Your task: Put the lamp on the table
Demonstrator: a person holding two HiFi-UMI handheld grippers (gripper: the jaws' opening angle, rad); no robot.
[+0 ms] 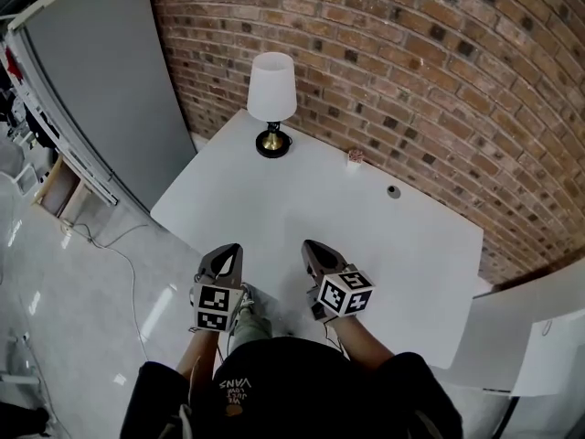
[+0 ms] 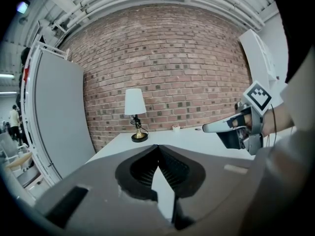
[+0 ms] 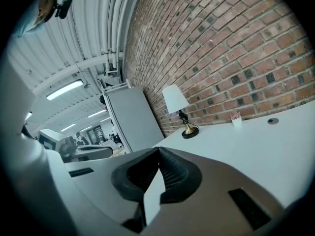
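- Lamp [image 1: 272, 103] stands upright on the white table [image 1: 302, 218], at its far corner by the brick wall [image 1: 411, 62].
- Left gripper [image 1: 227, 256]: jaws clenched tip to tip, nothing between them. It sits over the table's near edge, well apart from the lamp.
- Right gripper [image 1: 315, 254]: also clenched and empty, just beside the left one.
- Small pot [image 1: 355, 157] sits to the right of the lamp, not touching it.

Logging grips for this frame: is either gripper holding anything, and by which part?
Nothing is held. The left gripper and the right gripper are both shut and empty; the lamp stands untouched on the table.
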